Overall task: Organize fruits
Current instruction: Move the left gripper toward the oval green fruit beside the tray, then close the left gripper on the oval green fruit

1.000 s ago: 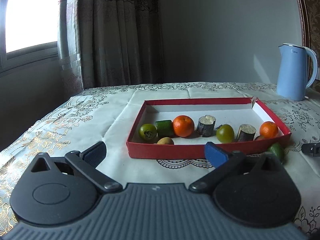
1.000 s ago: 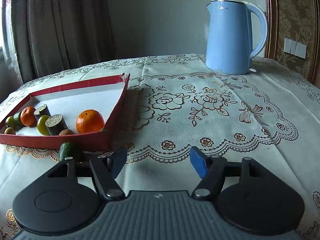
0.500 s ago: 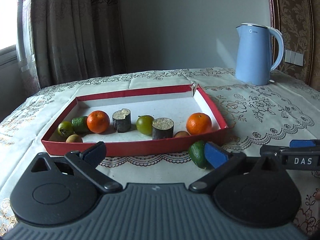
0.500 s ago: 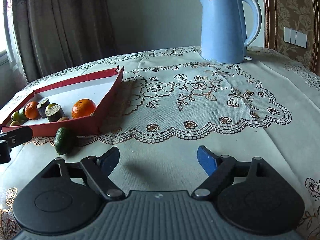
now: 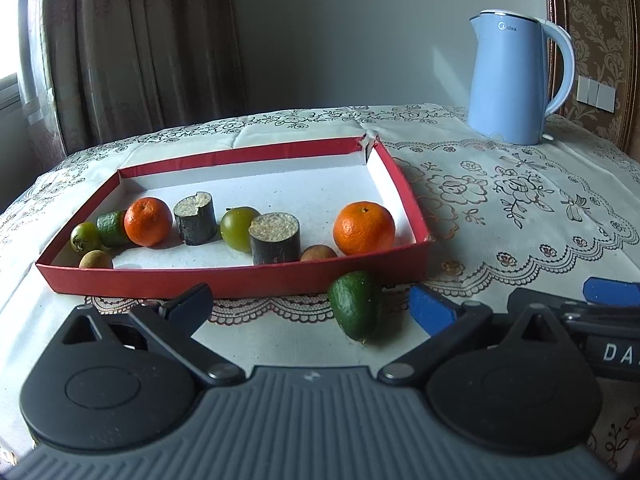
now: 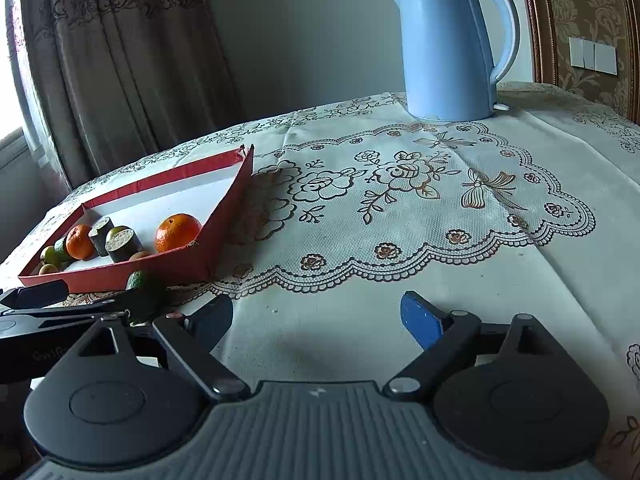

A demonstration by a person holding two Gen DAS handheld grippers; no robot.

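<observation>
Loose avocado outside the tray, lying between the left gripper's spread fingers.

Left wrist view: the avocado [image 5: 355, 305] lies on the tablecloth [image 5: 500, 216] against the red tray [image 5: 224, 278]'s front wall, right of centre in the left gripper [image 5: 308, 305], which is released and empty; its long axis runs roughly toward the camera, stem end hidden. The right gripper [image 5: 608, 296] is cut off at the edge. Right wrist view: the right gripper [image 6: 318, 318] is empty over bare cloth, jaws opening; the avocado [image 6: 138, 280] sits well to its left, half hidden behind the left gripper [image 6: 40, 300]. The left hand looks nearer.
</observation>
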